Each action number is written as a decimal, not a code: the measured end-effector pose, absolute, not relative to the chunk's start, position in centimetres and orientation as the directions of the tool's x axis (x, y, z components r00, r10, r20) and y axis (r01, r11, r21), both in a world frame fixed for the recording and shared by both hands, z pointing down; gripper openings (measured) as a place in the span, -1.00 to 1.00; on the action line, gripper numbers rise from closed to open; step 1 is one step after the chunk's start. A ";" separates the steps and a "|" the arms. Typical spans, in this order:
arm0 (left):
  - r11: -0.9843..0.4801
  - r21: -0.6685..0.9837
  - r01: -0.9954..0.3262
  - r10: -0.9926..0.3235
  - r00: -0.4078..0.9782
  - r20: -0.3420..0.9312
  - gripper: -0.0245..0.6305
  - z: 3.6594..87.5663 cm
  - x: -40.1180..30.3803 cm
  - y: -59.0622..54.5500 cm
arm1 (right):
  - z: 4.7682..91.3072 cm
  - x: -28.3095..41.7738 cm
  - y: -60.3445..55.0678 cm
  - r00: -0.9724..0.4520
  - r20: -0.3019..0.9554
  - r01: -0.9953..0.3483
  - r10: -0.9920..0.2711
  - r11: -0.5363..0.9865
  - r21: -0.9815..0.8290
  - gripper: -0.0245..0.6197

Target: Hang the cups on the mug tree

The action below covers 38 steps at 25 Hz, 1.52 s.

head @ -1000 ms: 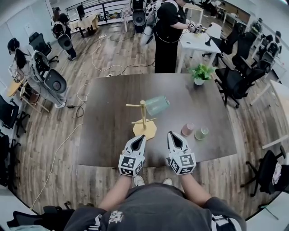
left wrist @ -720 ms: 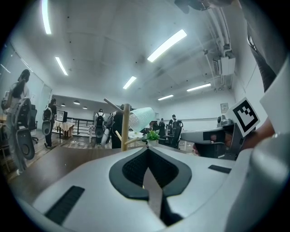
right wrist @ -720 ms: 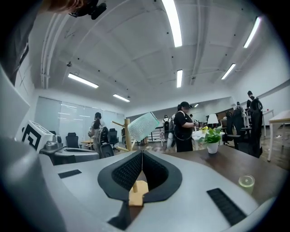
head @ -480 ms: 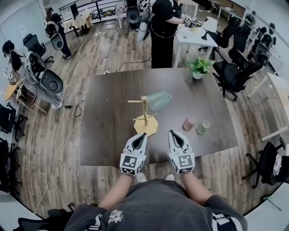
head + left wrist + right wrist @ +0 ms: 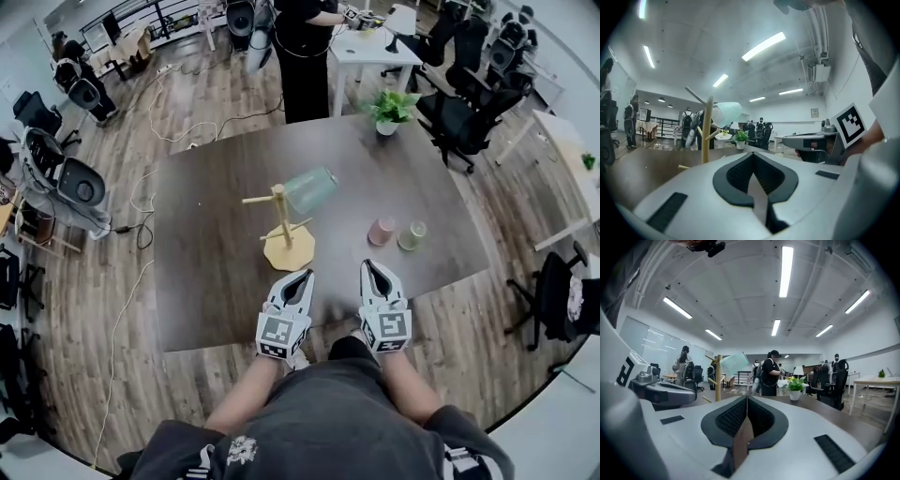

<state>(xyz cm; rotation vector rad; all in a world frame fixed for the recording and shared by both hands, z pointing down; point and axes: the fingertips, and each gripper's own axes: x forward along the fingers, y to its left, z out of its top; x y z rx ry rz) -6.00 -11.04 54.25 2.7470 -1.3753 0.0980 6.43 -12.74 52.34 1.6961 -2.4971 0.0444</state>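
Sitting beyond closed jaws: mug tree [image 5: 289,253], pink cup [image 5: 381,232], green cup [image 5: 412,234].

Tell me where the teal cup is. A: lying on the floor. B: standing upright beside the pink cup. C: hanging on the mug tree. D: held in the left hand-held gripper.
C: the teal cup hangs tilted on an upper peg of the mug tree, apart from the pink cup and green cup, which stand on the table.

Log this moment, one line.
left gripper: shut, empty | right gripper: shut, empty | teal cup: on mug tree | pink cup, green cup: on table
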 end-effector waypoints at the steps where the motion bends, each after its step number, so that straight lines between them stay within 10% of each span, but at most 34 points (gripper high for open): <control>1: -0.606 0.032 -0.795 -0.790 0.606 0.088 -0.91 54.3 -5.3 -11.2 | 52.6 7.3 -12.9 -0.350 0.124 -0.932 -0.928 0.358 0.048 -0.84; 24: -0.554 0.001 -0.833 -0.817 0.543 0.194 -0.90 57.6 3.2 -19.1 | 60.5 16.7 -21.4 -0.327 0.264 -0.937 -0.908 0.347 0.035 -0.83; 38: -0.556 0.016 -0.831 -0.804 0.543 0.243 -0.91 59.8 5.0 -23.3 | 66.1 18.7 -27.4 -0.294 0.413 -0.954 -0.862 0.294 -0.066 0.17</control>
